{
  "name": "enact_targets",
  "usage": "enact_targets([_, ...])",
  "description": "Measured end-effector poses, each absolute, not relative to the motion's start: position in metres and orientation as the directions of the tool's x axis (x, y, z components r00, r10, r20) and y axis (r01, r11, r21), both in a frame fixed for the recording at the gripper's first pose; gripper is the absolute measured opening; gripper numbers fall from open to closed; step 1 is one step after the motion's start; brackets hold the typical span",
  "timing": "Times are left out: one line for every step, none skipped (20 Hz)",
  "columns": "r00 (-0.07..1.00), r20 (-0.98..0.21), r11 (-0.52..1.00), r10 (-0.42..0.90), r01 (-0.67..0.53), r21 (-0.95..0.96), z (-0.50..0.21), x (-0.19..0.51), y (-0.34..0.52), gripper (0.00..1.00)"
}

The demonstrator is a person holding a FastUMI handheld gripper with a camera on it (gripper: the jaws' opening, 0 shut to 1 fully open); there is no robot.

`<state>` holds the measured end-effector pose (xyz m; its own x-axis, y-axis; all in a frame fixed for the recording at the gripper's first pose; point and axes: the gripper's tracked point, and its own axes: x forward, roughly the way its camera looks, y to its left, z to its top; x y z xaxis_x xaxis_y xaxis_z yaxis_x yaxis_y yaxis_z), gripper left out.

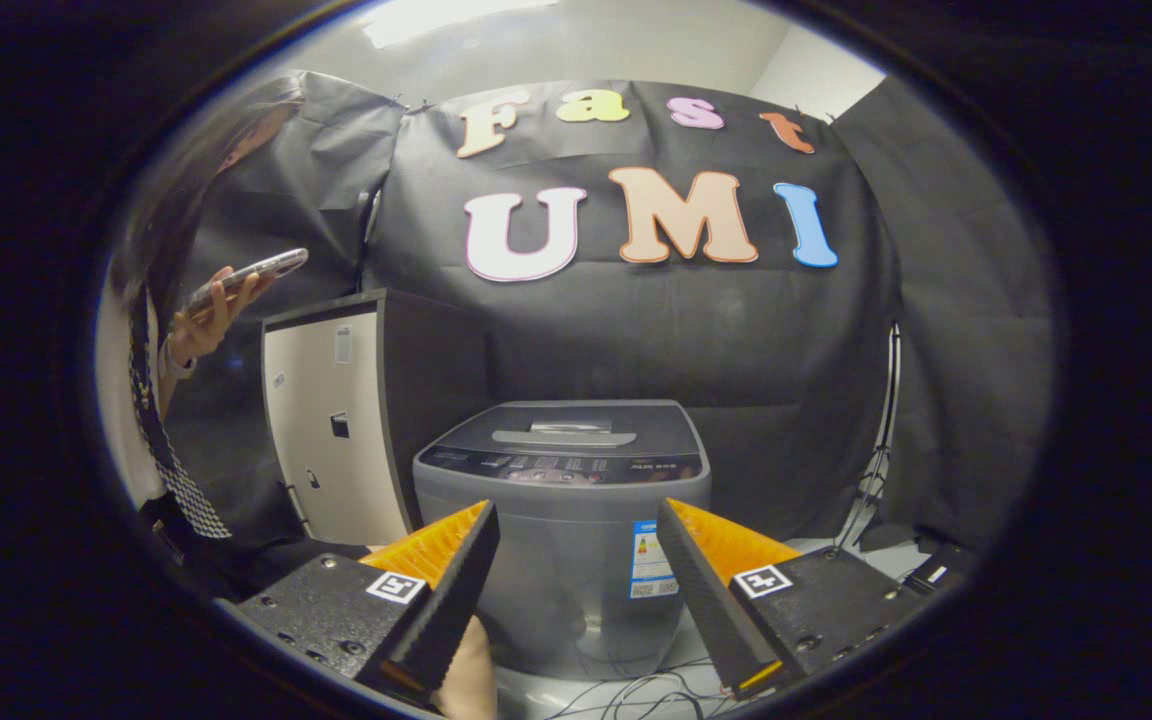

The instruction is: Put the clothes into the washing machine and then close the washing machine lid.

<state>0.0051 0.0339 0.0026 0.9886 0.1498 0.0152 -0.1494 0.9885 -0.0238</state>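
A grey top-loading washing machine [561, 540] stands on the floor beyond my fingers, in front of the black cloth wall. Its lid [566, 428] lies flat and closed, with a silver handle on top and a control strip along the front edge. My gripper [576, 520] is held some way back from the machine, fingers wide apart with nothing between them; the machine's front shows in the gap. No clothes are in sight. A bit of a hand [466, 675] shows under the left finger.
A cream-and-black cabinet [336, 430] stands left of the machine. A person [176, 330] at the far left holds up a phone [248, 275]. Cables [636, 695] lie on the floor before the machine, and a stand leg rises at the right [881, 450].
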Motion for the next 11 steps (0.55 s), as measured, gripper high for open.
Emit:
enact_targets([0.989,0.015,0.988,0.15,-0.149,-0.024,0.0022,0.0052,0.034,0.96])
enact_targets([0.989,0.015,0.989,0.15,-0.149,-0.024,0.0022,0.0047,0.0337,0.96])
enact_targets([0.989,0.015,0.989,0.15,-0.149,-0.024,0.0004,-0.0004,0.027,0.96])
enact_targets([0.989,0.015,0.989,0.15,-0.149,-0.024,0.0006,-0.0004,0.0268,0.96])
enact_targets([0.989,0.015,0.989,0.15,-0.149,-0.024,0.0,-0.0005,0.0273,0.96])
enact_targets([0.989,0.015,0.989,0.149,-0.149,-0.024,0.0003,-0.0004,0.0273,0.96])
enact_targets([0.989,0.015,0.989,0.149,-0.149,-0.023,0.0005,-0.0002,0.0271,0.96])
enact_targets([0.989,0.015,0.989,0.149,-0.149,-0.024,0.0005,-0.0006,0.027,0.96])
enact_targets([0.989,0.015,0.989,0.149,-0.149,-0.023,0.0005,-0.0008,0.027,0.96])
enact_targets([0.989,0.015,0.989,0.149,-0.149,-0.023,0.001,-0.0008,0.0267,0.96])
enact_targets([0.989,0.015,0.989,0.149,-0.148,-0.023,0.001,-0.0003,0.0272,0.96])
